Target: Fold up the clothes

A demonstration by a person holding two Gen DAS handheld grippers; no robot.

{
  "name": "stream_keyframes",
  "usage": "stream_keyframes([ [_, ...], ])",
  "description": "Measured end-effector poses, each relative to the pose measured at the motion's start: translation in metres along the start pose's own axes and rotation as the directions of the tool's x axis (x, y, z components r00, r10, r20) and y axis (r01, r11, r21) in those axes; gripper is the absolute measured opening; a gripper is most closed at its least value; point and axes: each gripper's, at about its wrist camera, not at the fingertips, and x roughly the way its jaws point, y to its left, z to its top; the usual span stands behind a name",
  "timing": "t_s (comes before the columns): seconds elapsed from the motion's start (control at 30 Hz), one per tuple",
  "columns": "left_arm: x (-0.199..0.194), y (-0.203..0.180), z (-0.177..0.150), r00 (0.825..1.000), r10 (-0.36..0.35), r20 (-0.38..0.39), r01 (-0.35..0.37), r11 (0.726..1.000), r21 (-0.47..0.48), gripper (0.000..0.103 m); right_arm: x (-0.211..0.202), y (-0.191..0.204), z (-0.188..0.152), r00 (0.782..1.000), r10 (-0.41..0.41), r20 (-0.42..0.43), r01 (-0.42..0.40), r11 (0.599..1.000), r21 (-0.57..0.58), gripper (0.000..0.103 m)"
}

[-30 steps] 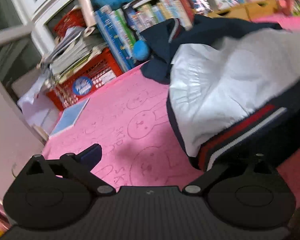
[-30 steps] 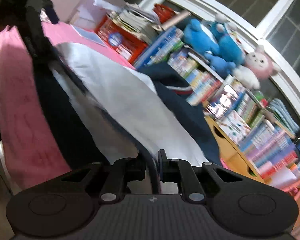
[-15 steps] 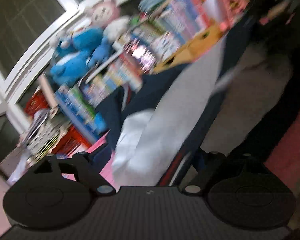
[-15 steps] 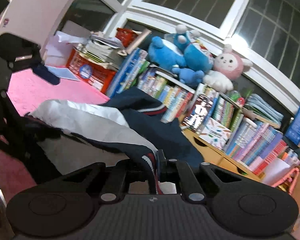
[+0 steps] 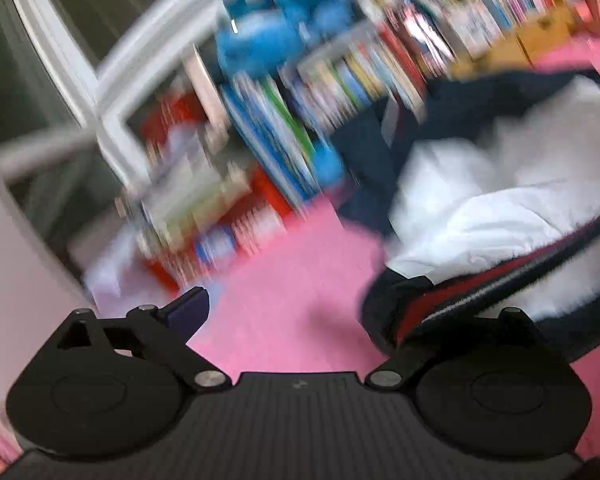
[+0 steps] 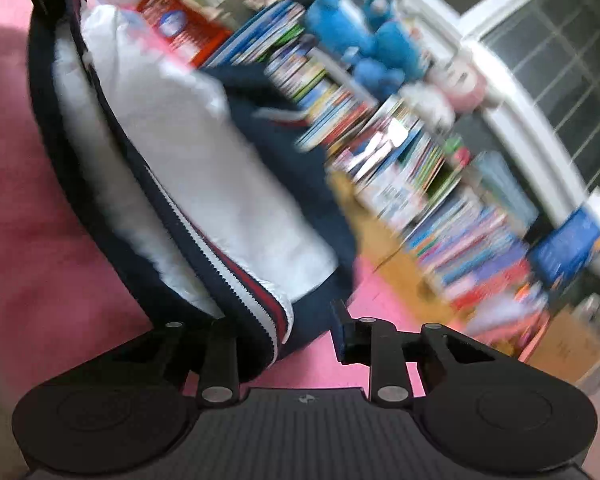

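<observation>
A navy jacket (image 5: 500,208) with white lining and a red-and-white striped hem lies bunched on the pink mat (image 5: 292,280). My left gripper (image 5: 300,312) is wide and still opening over bare mat. Its left finger (image 5: 188,308) shows, while the right one is hidden under the jacket's hem (image 5: 452,300). In the right wrist view the jacket (image 6: 220,168) stretches away to the upper left. My right gripper (image 6: 284,324) is opening, and the striped hem corner (image 6: 276,312) lies loose between its jaws. It covers the left finger, and the right finger (image 6: 340,328) stands free.
A low bookshelf (image 6: 400,168) packed with books runs behind the mat, with blue plush toys (image 6: 360,40) and a pink one (image 6: 460,80) on top. A red basket (image 5: 260,208) of papers stands at the left, with a window frame (image 5: 112,92) behind. Both views are blurred.
My right gripper was shut on the hem and its jaws have parted. The left gripper closed partly, then widened again, and its view swung back down to the mat. The jacket has settled lower.
</observation>
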Motion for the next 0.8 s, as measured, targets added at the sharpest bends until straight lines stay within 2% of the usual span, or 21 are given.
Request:
stream_keyframes([
  [0.03,0.006,0.012,0.023,0.998,0.039,0.047,-0.038,0.999,-0.028,0.097,0.012,-0.020,0.020,0.996,-0.072,0.049,0.072,0.997,-0.015,0.029],
  [0.07,0.008,0.029,0.047,0.991,0.090,0.094,-0.083,0.993,-0.082,0.097,0.018,-0.043,0.041,0.980,-0.161,0.113,0.161,0.987,0.009,0.029],
  [0.1,0.009,0.044,0.068,0.981,0.139,0.135,-0.121,0.984,-0.134,0.099,0.021,-0.065,0.061,0.952,-0.249,0.176,0.244,0.968,0.053,0.029],
  [0.17,0.006,0.062,0.084,0.962,0.196,0.190,-0.158,0.968,-0.195,0.103,0.017,-0.104,0.083,0.893,-0.352,0.280,0.298,0.929,0.218,0.033],
  [0.2,0.006,0.065,0.086,0.958,0.202,0.202,-0.159,0.965,-0.209,0.103,0.021,-0.109,0.082,0.897,-0.342,0.281,0.281,0.931,0.234,0.036],
  [0.27,0.020,0.050,0.066,0.984,0.117,0.134,-0.097,0.984,-0.148,0.103,0.034,-0.107,0.071,0.934,-0.267,0.239,0.220,0.954,0.205,0.038],
  [0.33,0.037,0.028,0.039,0.999,0.023,0.040,-0.019,0.997,-0.077,0.103,0.047,-0.083,0.043,0.981,-0.134,0.143,0.111,0.981,0.162,0.044],
  [0.37,0.043,0.015,0.024,1.000,-0.022,-0.013,0.022,0.998,-0.053,0.103,0.054,-0.069,0.028,0.994,-0.062,0.087,0.049,0.989,0.143,0.051],
  [0.43,0.057,-0.011,-0.007,0.987,-0.108,-0.123,0.107,0.994,-0.013,0.103,0.064,-0.042,0.000,0.998,0.065,-0.022,-0.062,0.990,0.125,0.052],
  [0.47,0.062,-0.023,-0.020,0.976,-0.139,-0.169,0.142,0.990,0.004,0.103,0.066,-0.032,-0.009,0.993,0.098,-0.059,-0.090,0.988,0.129,0.054],
  [0.57,0.062,-0.043,-0.039,0.962,-0.161,-0.222,0.174,0.984,0.040,0.103,0.068,-0.007,-0.030,0.974,0.169,-0.149,-0.147,0.978,0.147,0.058],
  [0.63,0.064,-0.045,-0.035,0.962,-0.165,-0.216,0.182,0.982,0.058,0.103,0.070,-0.007,-0.033,0.968,0.185,-0.171,-0.161,0.976,0.148,0.064],
  [0.67,0.067,-0.040,-0.025,0.968,-0.159,-0.196,0.174,0.982,0.066,0.103,0.072,-0.012,-0.028,0.971,0.174,-0.165,-0.153,0.979,0.131,0.065],
  [0.7,0.065,-0.030,-0.008,0.980,-0.126,-0.154,0.137,0.988,0.064,0.103,0.075,-0.019,-0.019,0.976,0.155,-0.152,-0.139,0.984,0.108,0.065],
  [0.73,0.060,-0.018,0.008,0.990,-0.094,-0.106,0.099,0.994,0.041,0.103,0.068,-0.030,-0.007,0.993,0.077,-0.094,-0.066,0.992,0.107,0.065],
  [0.77,0.052,0.000,0.023,0.997,-0.061,-0.050,0.059,0.998,-0.025,0.103,0.056,-0.044,0.008,0.999,-0.031,-0.017,0.032,0.992,0.124,0.065],
  [0.8,0.044,0.018,0.039,1.000,-0.023,0.005,0.023,0.995,-0.092,0.103,0.044,-0.057,0.022,0.989,-0.139,0.058,0.129,0.981,0.148,0.065],
])
